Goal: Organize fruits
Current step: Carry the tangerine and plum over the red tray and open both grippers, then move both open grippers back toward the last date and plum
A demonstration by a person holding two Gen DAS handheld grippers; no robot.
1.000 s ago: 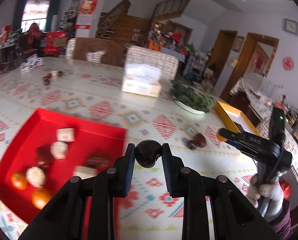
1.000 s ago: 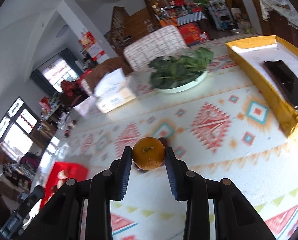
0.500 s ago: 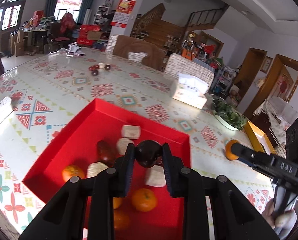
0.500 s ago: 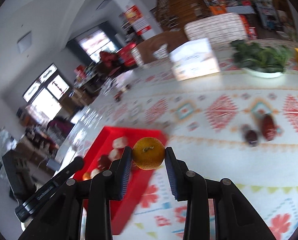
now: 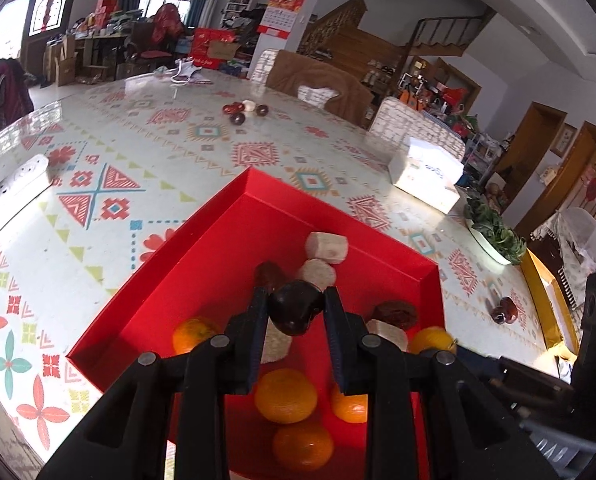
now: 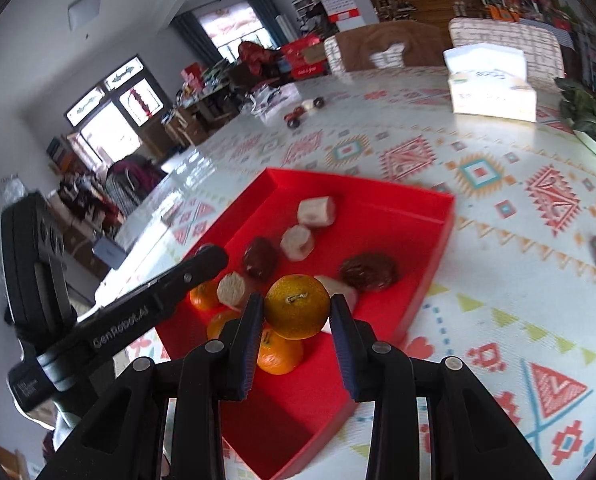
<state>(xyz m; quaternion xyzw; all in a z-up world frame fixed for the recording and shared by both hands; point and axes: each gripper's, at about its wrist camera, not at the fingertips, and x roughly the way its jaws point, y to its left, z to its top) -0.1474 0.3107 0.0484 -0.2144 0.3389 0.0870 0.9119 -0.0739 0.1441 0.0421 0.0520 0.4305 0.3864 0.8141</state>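
A: Changed against a second back?

B: Plenty. Then, left gripper (image 5: 295, 312) off to the right of the red tray (image 5: 201, 248), above patterned tablecloth (image 5: 109, 184); now squarely over the tray's middle, tray filling the lower view. Right gripper (image 6: 296, 312) then far out over the cloth near the bowl of greens (image 6: 590, 120) and the yellow tray (image 5: 538, 280); now above the red tray's near right part, greens pushed to the frame edge.

A: Same loads in both?

B: Same. Dark brown fruit (image 5: 295, 307) clamped between the left pads, narrow gap, pads pressing both sides. Orange (image 6: 298, 306) clamped in the right, a slightly wider gap, stem end facing the camera, pads tight on its flanks.

A: Touching anything below?

B: Not that can be told; both fruits held above the tray contents, clear of the floor as far as visible.

A: In the tray already?

B: Several oranges (image 5: 285, 394) at the near end, pale cut chunks (image 5: 326, 245) toward the middle, a dark red fruit (image 5: 269, 274) beside them, a wrinkled brown one (image 5: 394, 314) to the right.

A: Still outside?

B: A dark fruit (image 5: 504, 310) on the cloth right of the tray, close to the yellow tray; a small cluster (image 5: 243, 110) far across the table. Tissue box (image 5: 426, 176) beyond the tray's far corner.
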